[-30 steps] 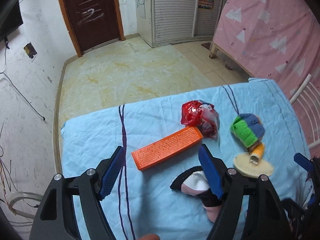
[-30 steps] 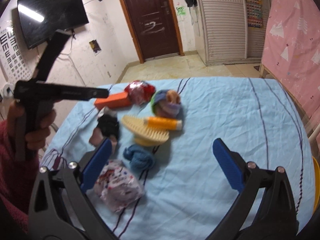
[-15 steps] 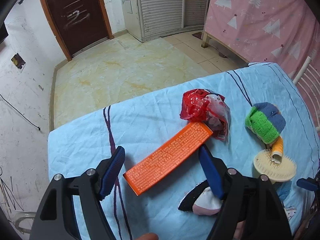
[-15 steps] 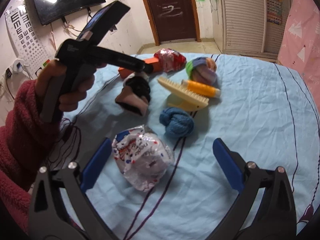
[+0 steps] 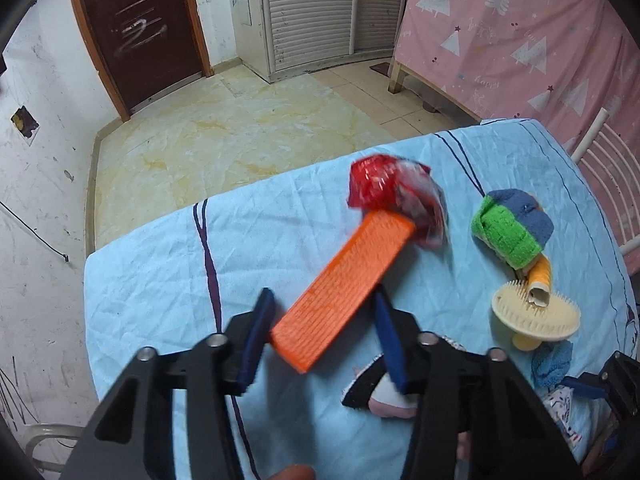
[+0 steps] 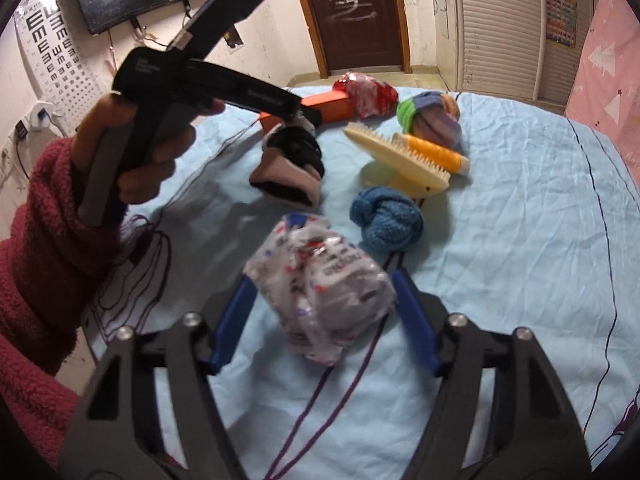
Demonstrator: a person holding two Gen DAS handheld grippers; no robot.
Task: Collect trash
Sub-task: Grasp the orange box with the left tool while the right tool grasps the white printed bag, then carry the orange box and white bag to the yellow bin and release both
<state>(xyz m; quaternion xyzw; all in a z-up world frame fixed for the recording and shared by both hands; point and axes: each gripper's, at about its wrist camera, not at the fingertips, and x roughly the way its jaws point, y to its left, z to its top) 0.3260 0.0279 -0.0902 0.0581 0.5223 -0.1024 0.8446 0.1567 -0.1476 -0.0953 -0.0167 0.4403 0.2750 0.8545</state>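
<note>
Left gripper (image 5: 320,332): mine; its blue jaws have just been closing and now pinch the near end of the orange box (image 5: 344,288).
Orange box: long, lying slantwise on the light blue sheet (image 5: 160,280), far end touching a crumpled red wrapper (image 5: 394,196).
Right gripper (image 6: 320,304): mine; jaws have just been closing, and both pads now touch the crumpled white plastic wrapper (image 6: 320,284) between them.
Nearby: blue yarn ball (image 6: 386,220), cream brush (image 6: 396,156), orange thread spool (image 6: 436,152), green and blue rolled cloth (image 5: 510,232), black and pink sock (image 6: 292,168).
Sleeve (image 6: 44,240): red fleece, on my left arm.
</note>
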